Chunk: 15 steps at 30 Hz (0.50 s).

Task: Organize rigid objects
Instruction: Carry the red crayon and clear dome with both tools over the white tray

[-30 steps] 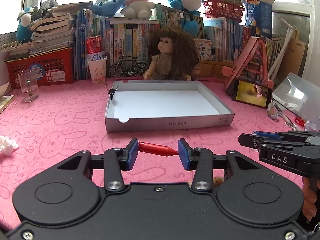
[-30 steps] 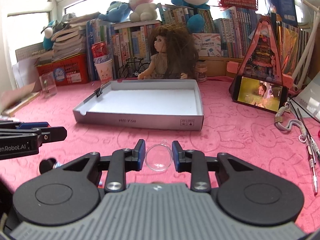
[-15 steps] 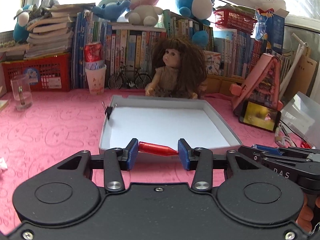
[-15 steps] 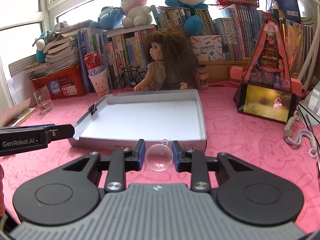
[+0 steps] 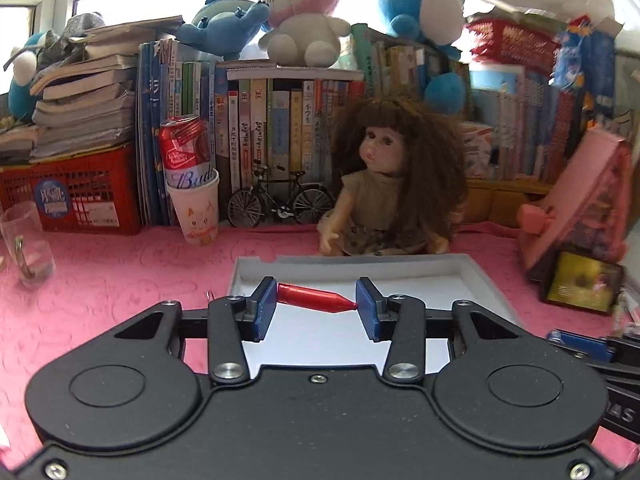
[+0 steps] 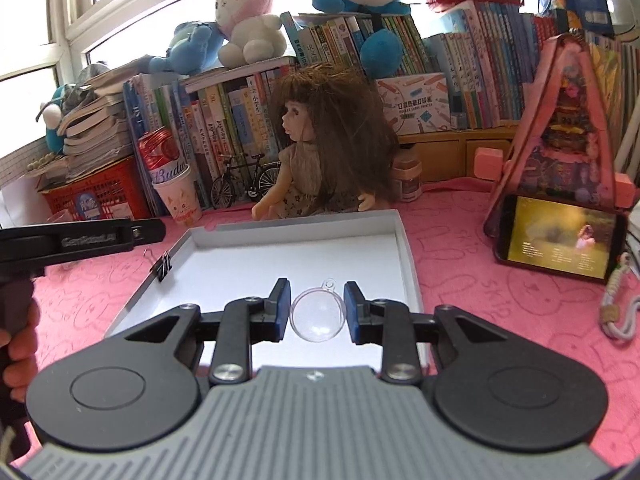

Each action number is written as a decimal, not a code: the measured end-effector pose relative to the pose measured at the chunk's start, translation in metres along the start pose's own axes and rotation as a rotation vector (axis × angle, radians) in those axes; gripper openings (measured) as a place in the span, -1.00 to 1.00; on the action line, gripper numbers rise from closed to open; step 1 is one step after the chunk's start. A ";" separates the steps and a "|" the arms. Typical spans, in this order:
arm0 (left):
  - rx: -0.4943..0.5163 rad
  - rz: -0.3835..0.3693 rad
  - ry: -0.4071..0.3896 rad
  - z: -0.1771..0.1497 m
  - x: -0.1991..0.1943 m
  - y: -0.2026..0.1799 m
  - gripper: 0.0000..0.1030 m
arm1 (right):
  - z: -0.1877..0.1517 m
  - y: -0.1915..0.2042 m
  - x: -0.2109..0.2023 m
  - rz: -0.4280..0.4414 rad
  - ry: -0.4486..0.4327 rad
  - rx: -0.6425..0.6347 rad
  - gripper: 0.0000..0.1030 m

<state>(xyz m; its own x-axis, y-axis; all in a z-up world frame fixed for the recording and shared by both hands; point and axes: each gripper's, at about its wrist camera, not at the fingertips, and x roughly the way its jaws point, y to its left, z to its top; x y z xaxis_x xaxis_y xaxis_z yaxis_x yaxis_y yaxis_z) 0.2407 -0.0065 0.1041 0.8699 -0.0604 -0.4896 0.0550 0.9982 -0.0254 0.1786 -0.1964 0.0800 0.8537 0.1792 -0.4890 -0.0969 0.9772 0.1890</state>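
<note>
We hold the red crayon-like stick (image 5: 316, 298) crosswise in our left gripper (image 5: 316, 304), its blunt end against the left pad and its pointed tip against the right one, so its long axis runs side to side, tilted slightly down toward the tip. Our right gripper (image 6: 317, 312) is clamped on the clear plastic ball (image 6: 317, 315), whose small loop sits at the top. Both loads hang above the white floor of the shallow grey tray (image 5: 476, 270), the stick over the left part and the ball over the right, with the left gripper's body showing at the left edge of the right wrist view. What matters for the next move, as we judge it, is that the tray floor lies straight below each gripper, so a short descent and a release should do. The stick may roll across its length; the ball can roll any way, so we would lower it close to the floor. The black binder clip (image 6: 163, 266) on the tray's left wall is nearer our left gripper.
</note>
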 end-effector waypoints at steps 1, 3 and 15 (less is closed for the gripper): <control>0.012 0.013 0.003 0.004 0.008 -0.001 -0.20 | 0.003 0.000 0.006 0.000 0.004 0.006 -0.34; 0.031 0.044 0.010 0.012 0.025 -0.004 -0.20 | 0.008 -0.002 0.017 0.004 0.004 0.020 -0.34; 0.020 0.071 0.156 0.002 0.106 -0.001 -0.20 | 0.012 -0.007 0.093 -0.037 0.113 0.041 -0.34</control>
<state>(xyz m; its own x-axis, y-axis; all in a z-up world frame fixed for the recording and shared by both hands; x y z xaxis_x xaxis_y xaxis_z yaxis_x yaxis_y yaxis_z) 0.3341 -0.0136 0.0543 0.7852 0.0130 -0.6192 0.0077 0.9995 0.0308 0.2649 -0.1879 0.0430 0.7928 0.1575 -0.5887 -0.0435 0.9782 0.2030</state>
